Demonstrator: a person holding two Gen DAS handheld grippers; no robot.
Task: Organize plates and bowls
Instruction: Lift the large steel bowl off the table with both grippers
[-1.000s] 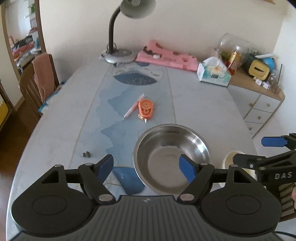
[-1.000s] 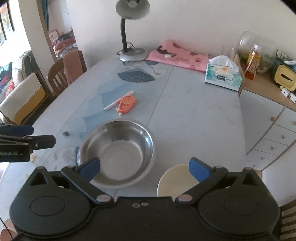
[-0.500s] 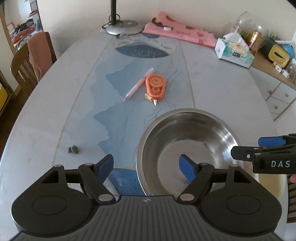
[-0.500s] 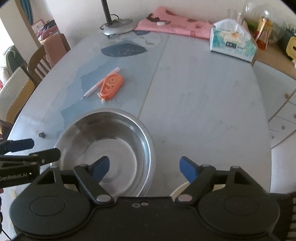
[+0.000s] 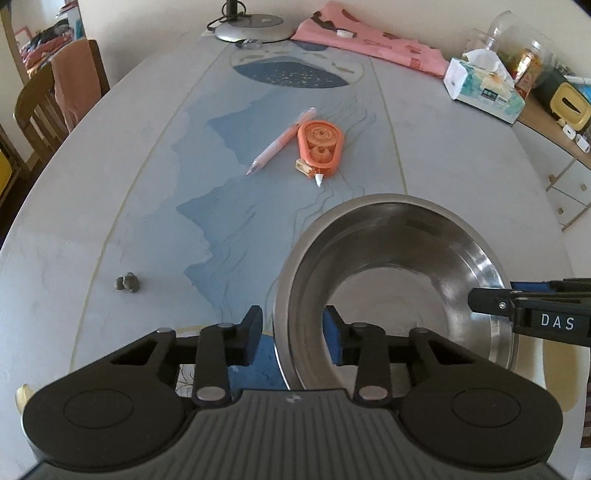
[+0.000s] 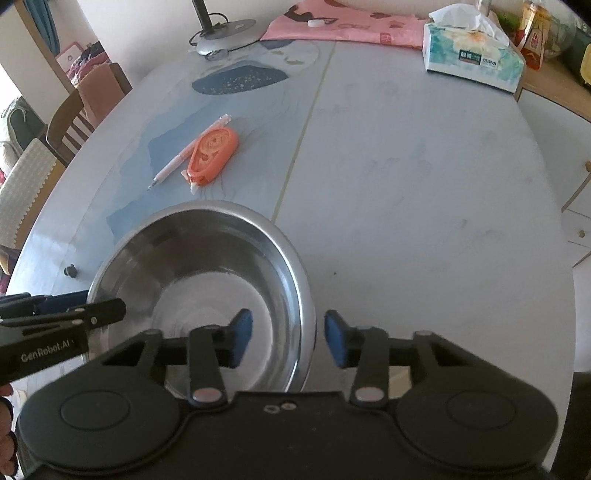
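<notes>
Both grippers, left [image 5: 292,334] and right [image 6: 284,341], were closing astride opposite rims of the steel bowl [image 5: 391,280] near the table's [image 5: 443,155] front edge, pads not yet pinching, so both needed firm grips before lifting evenly.

Cream wall [image 5: 155,22], wooden chair [image 5: 40,107]
</notes>
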